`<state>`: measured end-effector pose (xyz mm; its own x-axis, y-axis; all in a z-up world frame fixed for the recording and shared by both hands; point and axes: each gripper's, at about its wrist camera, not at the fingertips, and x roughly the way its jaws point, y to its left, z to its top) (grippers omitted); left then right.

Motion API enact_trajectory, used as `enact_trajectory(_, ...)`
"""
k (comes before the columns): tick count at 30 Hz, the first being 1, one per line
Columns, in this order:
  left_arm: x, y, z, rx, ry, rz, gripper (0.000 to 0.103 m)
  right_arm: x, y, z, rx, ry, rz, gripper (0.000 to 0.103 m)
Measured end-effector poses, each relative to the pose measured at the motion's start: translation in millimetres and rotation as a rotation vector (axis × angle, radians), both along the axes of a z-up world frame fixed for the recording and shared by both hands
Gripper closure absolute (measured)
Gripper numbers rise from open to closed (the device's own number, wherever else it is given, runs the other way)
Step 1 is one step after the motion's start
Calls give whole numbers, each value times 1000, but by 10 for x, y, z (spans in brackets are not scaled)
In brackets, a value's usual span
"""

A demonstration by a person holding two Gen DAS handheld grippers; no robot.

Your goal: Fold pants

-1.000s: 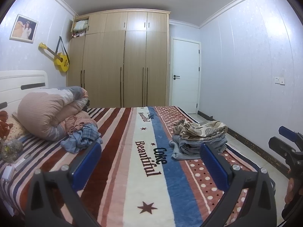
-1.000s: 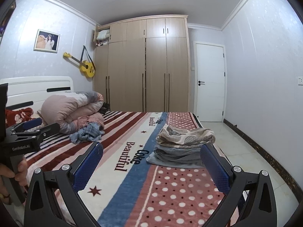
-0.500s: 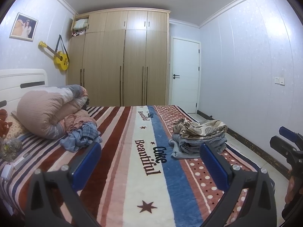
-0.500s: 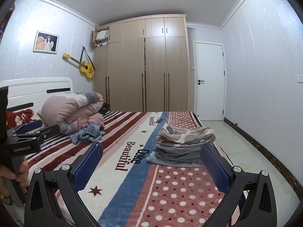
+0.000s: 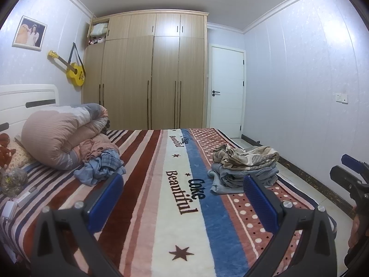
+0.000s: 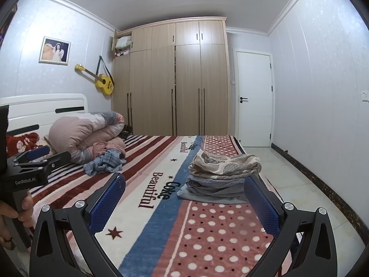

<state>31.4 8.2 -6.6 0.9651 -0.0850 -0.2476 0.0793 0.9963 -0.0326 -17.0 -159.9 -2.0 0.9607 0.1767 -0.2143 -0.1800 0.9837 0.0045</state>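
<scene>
A stack of folded clothes (image 5: 244,168) (image 6: 222,176) rests on the right side of the striped bed blanket (image 5: 161,196) (image 6: 161,207), a beige patterned piece on top of grey ones. A crumpled heap of blue and pink clothes (image 5: 99,164) (image 6: 105,162) lies at the left, against a rolled duvet. My left gripper (image 5: 182,196) is open above the blanket's middle, holding nothing. My right gripper (image 6: 184,196) is open too, short of the folded stack. Each gripper shows in the other's view, the right gripper (image 5: 350,173) at the right edge, the left gripper (image 6: 34,164) at the left edge.
A rolled pink and grey duvet (image 5: 60,133) sits by the white headboard (image 5: 27,101). Small items (image 5: 13,194) lie at the bed's left edge. A wardrobe (image 5: 147,69) and a white door (image 5: 226,92) stand behind the bed. Tiled floor (image 6: 299,184) runs along the right.
Both views have shifted only slightly. Nothing on the bed has moved and both grippers stay open.
</scene>
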Motion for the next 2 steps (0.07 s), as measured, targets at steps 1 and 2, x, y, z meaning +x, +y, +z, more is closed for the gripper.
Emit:
enact_trajectory(1, 2, 0, -5, 1, 2, -9, 1, -1, 1, 1, 0, 0, 0, 1)
enact_trajectory(2, 4, -4, -7, 1, 3, -8, 1, 3, 2, -1, 0, 1, -1, 1)
